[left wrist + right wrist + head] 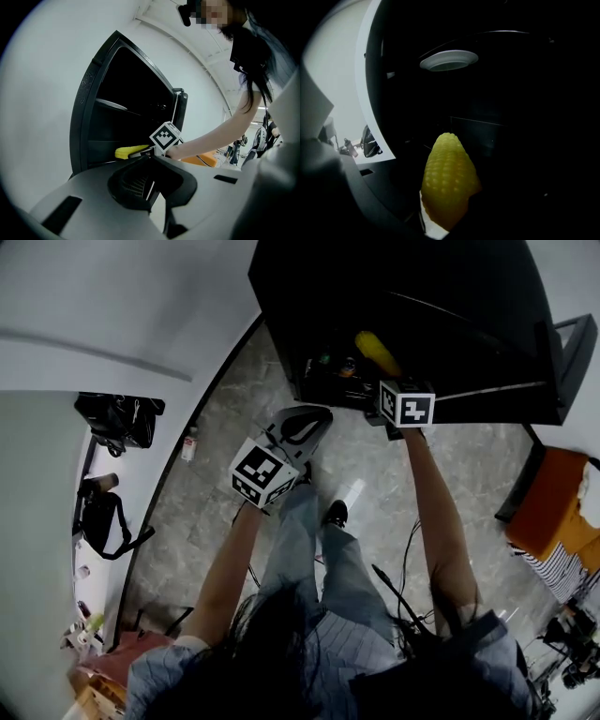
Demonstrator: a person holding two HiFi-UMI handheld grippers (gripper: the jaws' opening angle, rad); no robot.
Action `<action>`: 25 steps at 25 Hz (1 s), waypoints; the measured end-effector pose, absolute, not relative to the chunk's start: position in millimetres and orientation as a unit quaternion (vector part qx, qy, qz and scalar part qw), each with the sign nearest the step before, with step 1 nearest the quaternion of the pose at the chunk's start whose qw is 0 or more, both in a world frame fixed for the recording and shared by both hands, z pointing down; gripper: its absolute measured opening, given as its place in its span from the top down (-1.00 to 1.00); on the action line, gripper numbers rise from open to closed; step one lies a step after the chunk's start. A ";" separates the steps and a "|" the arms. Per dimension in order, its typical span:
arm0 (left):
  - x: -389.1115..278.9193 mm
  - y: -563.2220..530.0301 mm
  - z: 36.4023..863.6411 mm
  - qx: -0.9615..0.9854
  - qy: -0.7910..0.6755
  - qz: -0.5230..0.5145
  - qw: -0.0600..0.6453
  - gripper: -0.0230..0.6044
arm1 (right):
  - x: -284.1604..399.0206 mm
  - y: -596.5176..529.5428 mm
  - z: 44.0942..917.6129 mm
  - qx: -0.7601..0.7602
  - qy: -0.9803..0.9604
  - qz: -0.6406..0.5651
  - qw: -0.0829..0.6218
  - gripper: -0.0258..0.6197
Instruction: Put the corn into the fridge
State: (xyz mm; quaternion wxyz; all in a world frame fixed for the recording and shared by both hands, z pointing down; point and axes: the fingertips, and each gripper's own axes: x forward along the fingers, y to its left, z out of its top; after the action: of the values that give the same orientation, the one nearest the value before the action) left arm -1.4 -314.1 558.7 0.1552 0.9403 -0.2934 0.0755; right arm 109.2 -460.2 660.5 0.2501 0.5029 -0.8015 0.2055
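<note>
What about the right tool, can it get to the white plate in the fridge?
Likely yes: the fridge is open and nothing stands before the plate, though the right tool holds corn.

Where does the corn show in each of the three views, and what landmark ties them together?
Head view: corn top centre, just above the marker cube nearest the fridge.
Left gripper view: corn lower centre, left of that cube, against the fridge's dark inside.
Right gripper view: corn bottom centre, large, between the jaws.
Shared landmark: the open black fridge behind it.
</note>
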 end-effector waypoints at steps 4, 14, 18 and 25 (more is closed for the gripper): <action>-5.9 -313.1 559.1 0.941 -0.291 0.076 0.154 0.91 | 106.6 -468.2 664.1 0.498 -0.805 0.202 0.252 0.14; -12.9 -307.1 567.9 0.941 -0.285 0.093 0.156 0.91 | 95.3 -482.9 676.2 0.458 -0.815 0.138 0.328 0.14; -18.3 -305.4 572.7 0.940 -0.285 0.096 0.163 0.91 | 92.9 -496.6 672.2 0.471 -0.812 0.154 0.309 0.14; -21.2 -307.4 575.7 0.939 -0.285 0.095 0.168 0.91 | 102.3 -506.4 684.7 0.481 -0.795 0.177 0.324 0.14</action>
State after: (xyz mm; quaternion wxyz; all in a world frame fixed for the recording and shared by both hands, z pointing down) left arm -21.2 -307.4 575.7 0.1685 0.9389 -0.2846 0.0952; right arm 102.3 -506.4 684.7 0.3237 0.4807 -0.7954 0.1773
